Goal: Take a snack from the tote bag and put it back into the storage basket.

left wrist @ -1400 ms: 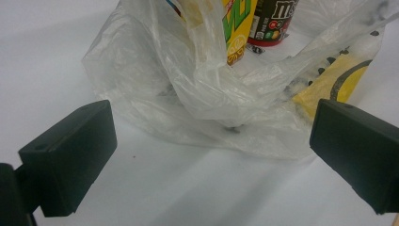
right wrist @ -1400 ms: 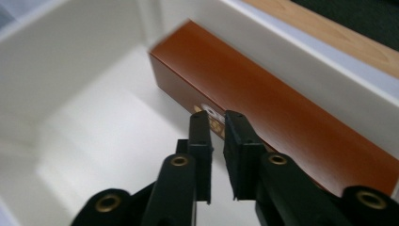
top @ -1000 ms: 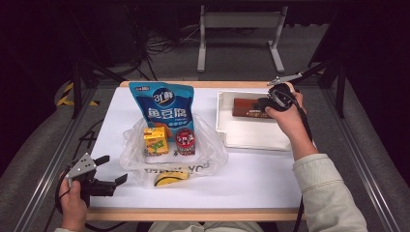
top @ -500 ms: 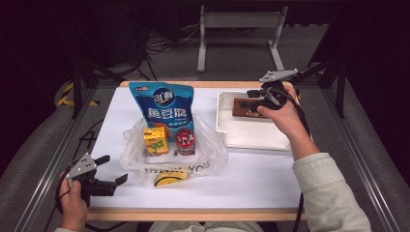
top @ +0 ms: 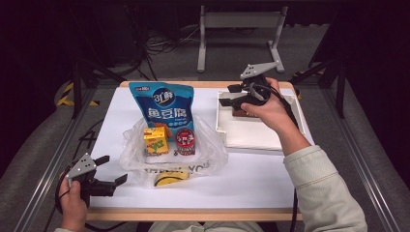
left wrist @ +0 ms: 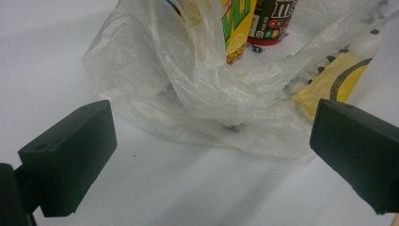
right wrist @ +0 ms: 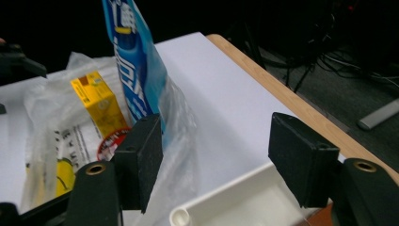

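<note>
From above, a person's right gripper (top: 231, 94) hangs over the near-left corner of a shallow white tray (top: 261, 137) at the table's far right, its jaws having just been opening and now set wide with nothing between them; a small brown item (top: 240, 113) lies in the tray just under the hand. At the near-left table edge, the left gripper (top: 112, 170) sits low, jaws spread and empty, pointed at a crumpled clear plastic bag (top: 212, 154) at centre. In the bag stand a glossy blue snack pouch (top: 164, 108), a yellow drink carton (top: 155, 141) and a red-lidded round tub (top: 185, 140).

The left gripper view brings out the wrinkled, translucent film of the bag (left wrist: 197, 94) and a flat yellow packet (left wrist: 329, 80) beneath it, between two blocky black pads (left wrist: 70, 155).

The right gripper view catches the tray's rounded moulded corner (right wrist: 181, 217), the wooden table edge (right wrist: 282, 94), and the pouch (right wrist: 136, 66) standing upright.
</note>
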The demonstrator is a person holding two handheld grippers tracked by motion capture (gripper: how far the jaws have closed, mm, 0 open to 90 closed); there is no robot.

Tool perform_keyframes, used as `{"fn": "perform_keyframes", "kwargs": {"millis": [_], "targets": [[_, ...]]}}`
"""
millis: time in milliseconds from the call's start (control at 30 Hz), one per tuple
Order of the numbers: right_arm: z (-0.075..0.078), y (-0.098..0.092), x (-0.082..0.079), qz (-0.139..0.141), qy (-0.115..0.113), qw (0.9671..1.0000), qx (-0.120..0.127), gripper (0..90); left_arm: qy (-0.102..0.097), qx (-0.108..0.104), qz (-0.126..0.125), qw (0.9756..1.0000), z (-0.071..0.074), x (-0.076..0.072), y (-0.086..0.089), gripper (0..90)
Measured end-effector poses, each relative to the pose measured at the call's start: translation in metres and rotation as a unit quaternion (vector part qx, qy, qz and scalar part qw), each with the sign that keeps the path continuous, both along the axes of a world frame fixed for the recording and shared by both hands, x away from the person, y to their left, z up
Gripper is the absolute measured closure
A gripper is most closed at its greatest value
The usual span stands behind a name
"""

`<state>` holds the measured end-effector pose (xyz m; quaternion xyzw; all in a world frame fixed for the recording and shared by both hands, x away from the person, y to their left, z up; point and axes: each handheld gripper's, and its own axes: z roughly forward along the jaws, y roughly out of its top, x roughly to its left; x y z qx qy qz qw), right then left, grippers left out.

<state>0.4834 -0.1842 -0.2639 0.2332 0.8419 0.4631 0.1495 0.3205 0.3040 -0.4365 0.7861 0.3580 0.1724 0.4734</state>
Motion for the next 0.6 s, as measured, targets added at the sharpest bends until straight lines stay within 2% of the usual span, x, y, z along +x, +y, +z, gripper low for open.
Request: {"fn": "perform_keyframes", "kwargs": {"millis": [300, 600], "targets": [[0.012, 0.028, 0.001, 0.030, -0.014, 0.9994, -0.008, 36.0, 0.001, 0.000, 0.000, 1.0000, -0.001, 0.000, 0.000, 1.5], [0.015, 0.056, 0.005, 0.064, -0.013, 0.9978, 0.005, 35.7, 0.003, -0.001, -0.002, 1.0000, -0.001, 0.001, 0.000, 1.5]]}}
